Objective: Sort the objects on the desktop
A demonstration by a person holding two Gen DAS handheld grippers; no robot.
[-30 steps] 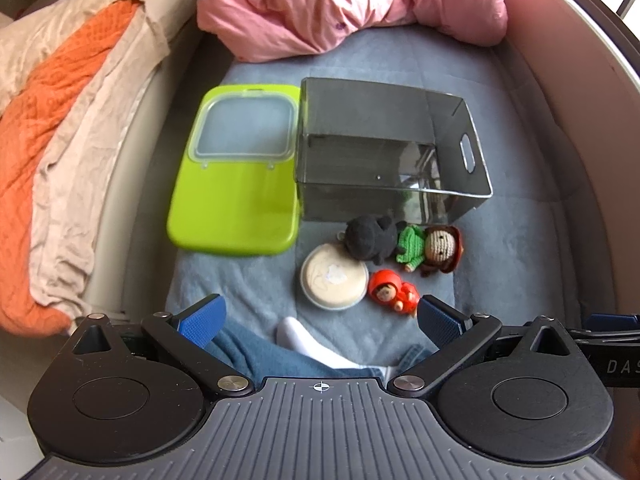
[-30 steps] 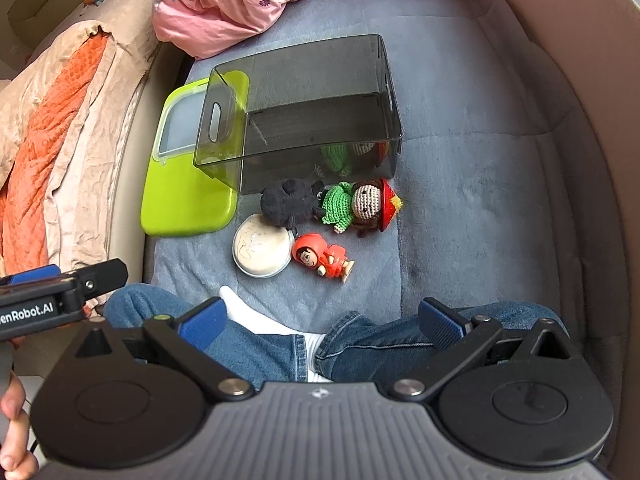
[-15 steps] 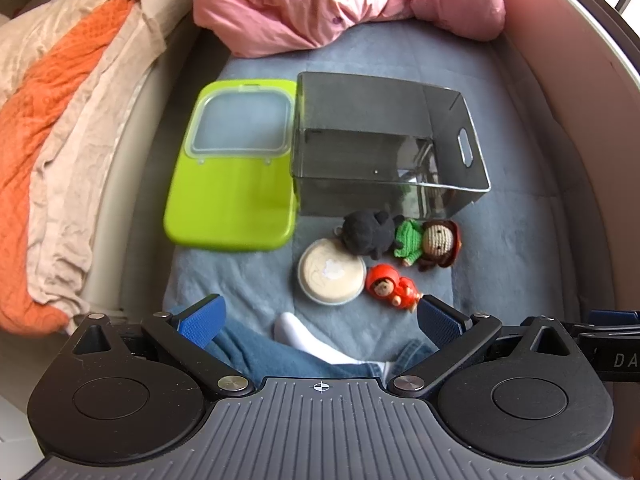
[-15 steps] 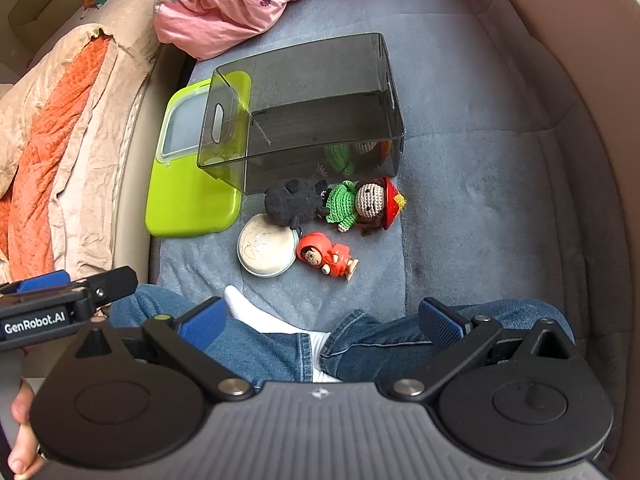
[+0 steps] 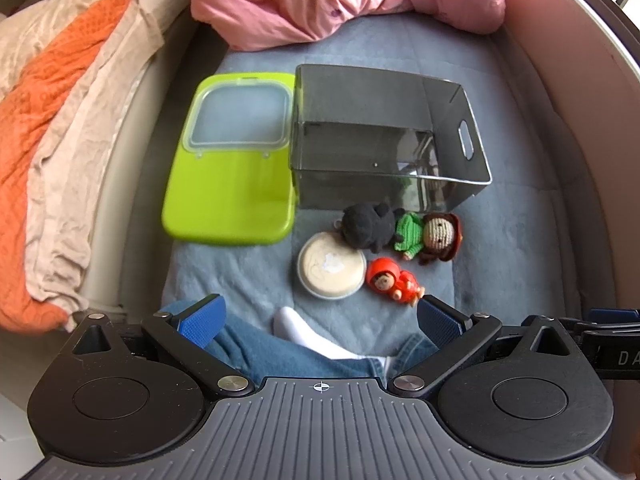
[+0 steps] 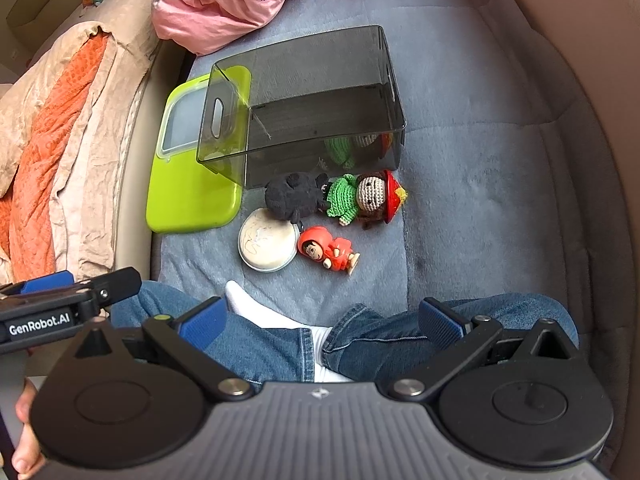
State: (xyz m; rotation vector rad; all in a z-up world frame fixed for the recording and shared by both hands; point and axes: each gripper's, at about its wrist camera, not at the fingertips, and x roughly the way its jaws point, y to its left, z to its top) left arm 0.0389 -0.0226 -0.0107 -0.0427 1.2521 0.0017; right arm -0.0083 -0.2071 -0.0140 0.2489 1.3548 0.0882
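Blankets, orange and beige, lie far left; next comes the lime-green lid (image 5: 230, 192) flat on the grey bed cover (image 5: 520, 240), touching the smoky transparent bin (image 5: 390, 152). Before the bin sit a black plush toy (image 5: 366, 226), a crocheted doll (image 5: 430, 234), a round cream tin (image 5: 332, 266) and a small red figurine (image 5: 394, 280). Left gripper (image 5: 320, 318) and right gripper (image 6: 322, 320) both hover spread and empty above the person's jeans. Best start is probably the figurine: nearest, well separated, so pinch its body squarely.
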